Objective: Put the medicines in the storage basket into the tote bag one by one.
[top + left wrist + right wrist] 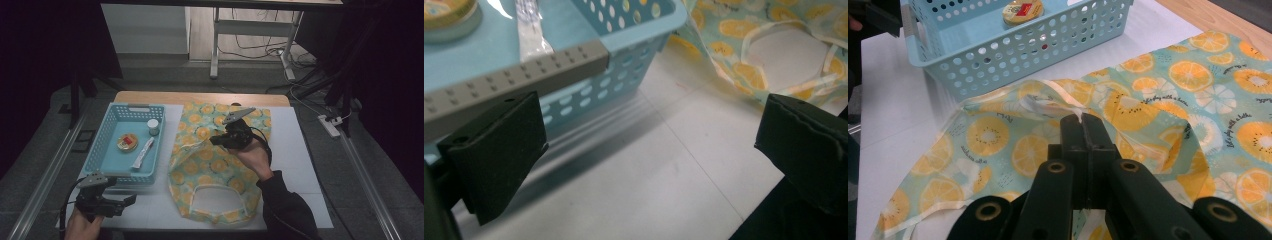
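Nearest, the right gripper [1082, 120] pinches the soft, light orange-print fabric bag [1168, 100] by its white-trimmed edge, a good hold, while the left gripper [649, 150] gapes.

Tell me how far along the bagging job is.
Early. The bag lies flat on the table, and the right gripper is shut on its edge, lifting a fold. The left gripper waits open beside the basket. The jar, tube and bottle are in the basket, not yet bagged.

White-topped table [300, 150]; on it, blue basket [102, 150]; lemon-print bag [210, 170].
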{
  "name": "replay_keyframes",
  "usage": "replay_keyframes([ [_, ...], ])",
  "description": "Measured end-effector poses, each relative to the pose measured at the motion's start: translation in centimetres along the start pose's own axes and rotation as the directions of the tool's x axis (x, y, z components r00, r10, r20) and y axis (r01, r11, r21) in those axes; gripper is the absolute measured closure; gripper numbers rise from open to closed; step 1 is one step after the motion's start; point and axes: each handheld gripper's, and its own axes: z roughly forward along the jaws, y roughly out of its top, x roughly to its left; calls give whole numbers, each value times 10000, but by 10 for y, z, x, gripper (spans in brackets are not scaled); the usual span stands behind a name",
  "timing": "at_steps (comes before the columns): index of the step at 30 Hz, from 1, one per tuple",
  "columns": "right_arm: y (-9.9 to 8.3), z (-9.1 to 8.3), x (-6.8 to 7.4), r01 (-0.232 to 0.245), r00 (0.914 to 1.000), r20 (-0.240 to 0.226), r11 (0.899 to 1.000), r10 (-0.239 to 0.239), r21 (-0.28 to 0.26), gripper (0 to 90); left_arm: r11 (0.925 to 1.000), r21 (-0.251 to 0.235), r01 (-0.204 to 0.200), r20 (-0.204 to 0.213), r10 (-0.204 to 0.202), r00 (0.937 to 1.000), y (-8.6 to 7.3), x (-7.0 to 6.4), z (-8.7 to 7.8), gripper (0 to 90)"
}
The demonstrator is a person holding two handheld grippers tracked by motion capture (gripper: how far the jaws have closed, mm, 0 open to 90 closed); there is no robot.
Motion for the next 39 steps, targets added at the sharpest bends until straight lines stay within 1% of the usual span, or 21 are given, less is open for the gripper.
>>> replay_keyframes([
  [4,0,0,0,-4,10000,-8,10000,4,-12,900,9998,-141,-129,93,131,9999,5,1,-2,0],
  [6,0,0,0,-6,10000,-23,10000,6,-7,900,9993,-250,-267,198,272,9994,7,2,-2,0],
  [7,0,0,0,-12,10000,-18,10000,12,-6,900,9992,-301,-266,295,275,9992,8,3,-2,1],
  [10,-1,0,0,-27,10000,-11,10000,27,-8,900,9986,-522,-106,711,143,9974,11,7,-2,0],
  [14,-1,0,0,2,10000,27,10000,-2,-21,900,9979,-639,43,910,16,9958,15,11,-1,0],
  [15,-1,0,0,5,10000,30,10000,-5,-23,900,9982,-603,40,881,13,9961,16,12,-1,0],
  [17,-1,0,0,19,10000,40,10000,-19,-35,900,9986,-521,-135,660,169,9977,18,12,-1,0],
  [19,-1,0,0,38,10000,41,10000,-38,-45,900,9991,-384,-203,584,225,9980,20,12,-1,0],
  [22,-2,0,-1,4,10000,30,10000,-4,-43,900,9989,-439,-174,603,200,9980,23,14,-2,0],
  [25,-2,0,-2,-58,10000,33,10000,58,-2,900,9984,-535,-168,447,192,9988,27,17,-4,0],
  [28,-3,1,-3,-50,10000,39,10000,50,-6,900,9988,-490,-78,292,93,9995,32,20,-3,0],
  [29,-3,1,-3,-49,10000,42,10000,49,-6,900,9988,-498,3,304,12,9995,33,21,-2,0],
  [31,-3,1,-3,-60,10000,44,10000,60,8,900,9991,-402,108,323,-95,9994,35,24,1,0],
  [32,-3,1,-4,-55,10000,48,10000,55,-8,900,9993,-355,111,263,-102,9996,37,25,2,0],
  [34,-4,1,-4,-67,10000,54,10000,67,-10,900,9997,-253,65,125,-62,9999,40,27,4,0],
  [39,-4,1,-6,-89,9999,74,10000,89,-31,900,10000,-96,26,-8,-26,10000,48,32,8,5],
])
